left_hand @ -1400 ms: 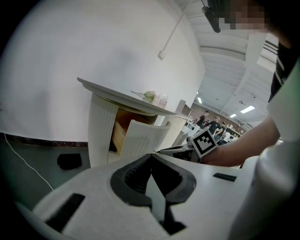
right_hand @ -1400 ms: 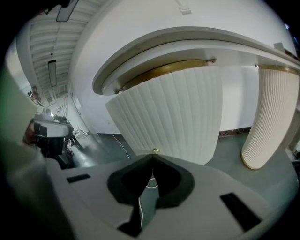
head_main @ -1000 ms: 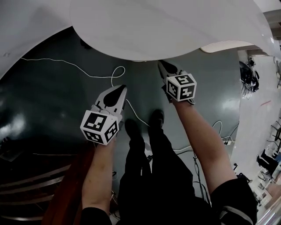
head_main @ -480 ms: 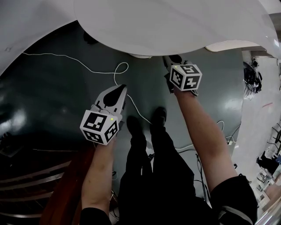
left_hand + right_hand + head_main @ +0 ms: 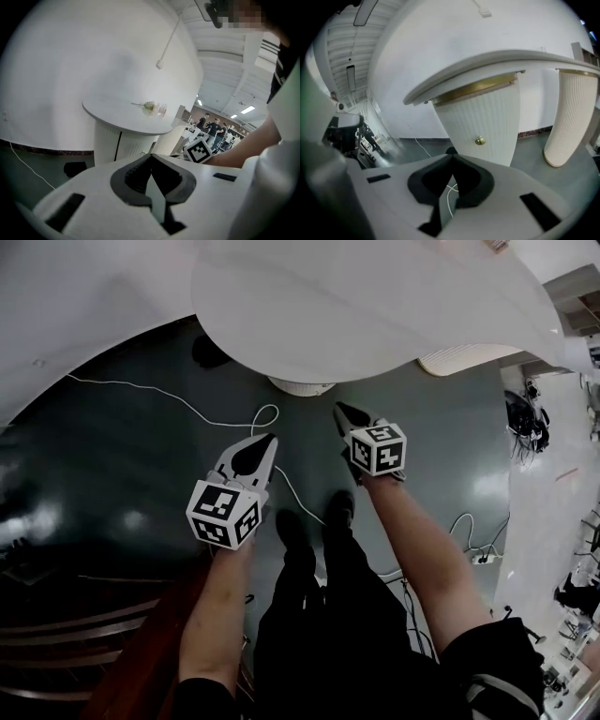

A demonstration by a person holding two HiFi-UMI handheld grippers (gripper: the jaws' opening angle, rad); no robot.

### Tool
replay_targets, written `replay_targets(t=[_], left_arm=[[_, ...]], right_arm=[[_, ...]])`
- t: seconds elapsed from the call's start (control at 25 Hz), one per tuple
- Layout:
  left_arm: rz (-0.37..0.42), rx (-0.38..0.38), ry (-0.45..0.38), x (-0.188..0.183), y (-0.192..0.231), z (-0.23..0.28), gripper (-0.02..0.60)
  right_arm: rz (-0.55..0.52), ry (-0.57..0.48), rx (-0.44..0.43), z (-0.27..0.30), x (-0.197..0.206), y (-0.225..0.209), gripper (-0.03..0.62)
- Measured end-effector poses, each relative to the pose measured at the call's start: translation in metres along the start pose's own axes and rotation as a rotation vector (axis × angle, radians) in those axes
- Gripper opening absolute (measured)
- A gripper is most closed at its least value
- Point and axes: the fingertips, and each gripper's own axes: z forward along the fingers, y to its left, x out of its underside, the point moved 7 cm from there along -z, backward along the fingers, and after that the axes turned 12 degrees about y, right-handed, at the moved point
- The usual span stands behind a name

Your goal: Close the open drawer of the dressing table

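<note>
Floor [image 5: 122, 474] dark, glossy, cable [image 5: 195, 411] across; white dressing table [image 5: 375, 306]; left gripper [image 5: 270, 439], right gripper [image 5: 339, 409] pressed together.

Dark glossy floor [image 5: 112, 474], thin white cable [image 5: 122, 382] trailing across it into a loop, pair of black shoes [image 5: 337, 505] on floor, small clear glass [image 5: 161, 110] beside pale flower [image 5: 149, 106], people [image 5: 213, 127] standing far off.

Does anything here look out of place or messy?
Only a loose white cable trailing across the dark floor and looping close to the person's shoes, where it could trip someone. Nothing else stands out.
</note>
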Motion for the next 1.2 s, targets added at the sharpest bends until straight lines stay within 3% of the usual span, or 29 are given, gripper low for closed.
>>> replay_targets(t=[0.16, 0.36, 0.64, 0.92, 1.2], left_arm=[[0.005, 0.019, -0.020, -0.026, -0.021, -0.036, 0.009], [0.129, -0.002, -0.024, -0.048, -0.044, -0.092, 0.009], [0.182, 0.034, -0.090, -0.063, -0.073, -0.154, 0.009], [0.171, 0.034, -0.129, -0.056, -0.099, -0.179, 0.009], [0.195, 0.018, -0.135, -0.054, -0.155, -0.184, 0.009]], right_arm=[[0.003, 0.017, -0.016, -0.061, -0.001, 0.030, 0.008], [-0.067, 0.023, -0.012, -0.156, 0.012, 0.092, 0.006], [-0.044, -0.041, 0.023, -0.241, 0.031, 0.137, 0.006], [-0.067, -0.141, 0.019, -0.296, 0.021, 0.151, 0.006], [-0.107, -0.240, -0.031, -0.346, 0.019, 0.140, 0.006]])
